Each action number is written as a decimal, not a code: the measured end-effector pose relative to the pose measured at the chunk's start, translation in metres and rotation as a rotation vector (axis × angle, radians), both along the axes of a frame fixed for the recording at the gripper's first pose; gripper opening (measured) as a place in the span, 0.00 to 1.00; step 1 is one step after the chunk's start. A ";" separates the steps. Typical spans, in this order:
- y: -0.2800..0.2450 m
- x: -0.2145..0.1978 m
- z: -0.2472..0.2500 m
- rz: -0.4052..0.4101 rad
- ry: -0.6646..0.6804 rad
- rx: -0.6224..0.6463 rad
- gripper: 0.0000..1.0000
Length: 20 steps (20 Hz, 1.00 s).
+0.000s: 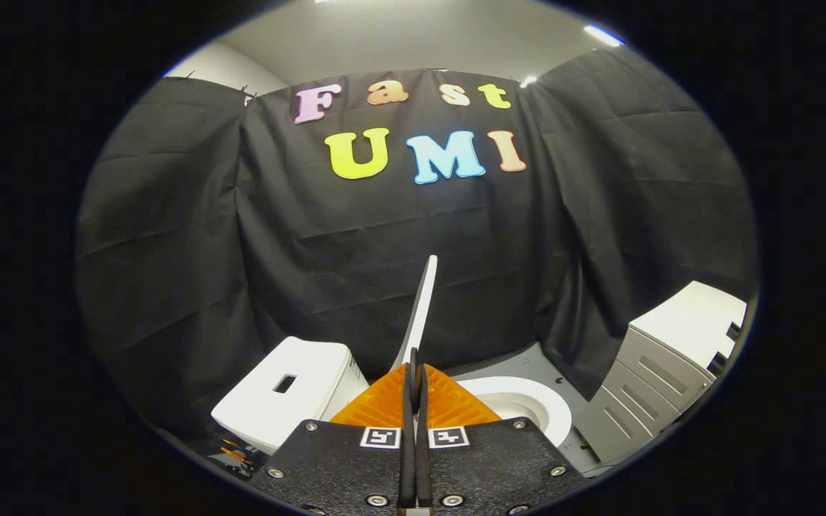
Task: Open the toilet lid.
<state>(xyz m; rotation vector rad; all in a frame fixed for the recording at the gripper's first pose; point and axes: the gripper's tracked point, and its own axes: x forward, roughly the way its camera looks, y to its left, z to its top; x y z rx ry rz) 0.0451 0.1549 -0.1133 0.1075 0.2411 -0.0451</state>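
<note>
The white toilet lid (424,301) stands raised and is seen edge-on, rising up from my fingertips against the black cloth. My gripper (414,360) is shut on the lid's lower edge, with both fingers pressed close together around it. To the right of the fingers lies the white toilet seat ring (538,403) with the bowl opening inside it. To the left sits the white tank (291,398), which has a small dark slot in its top.
A grey drawer cabinet (664,373) with a white top stands to the right of the toilet. Black cloth walls close in the booth behind and on both sides. A strip of grey floor (528,362) lies behind the bowl.
</note>
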 end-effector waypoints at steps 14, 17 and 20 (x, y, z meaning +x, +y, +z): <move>0.081 0.007 0.019 0.057 -0.040 -0.210 0.00; 0.104 0.010 0.021 0.085 -0.056 -0.254 0.00; 0.125 0.012 0.019 0.105 -0.060 -0.317 0.00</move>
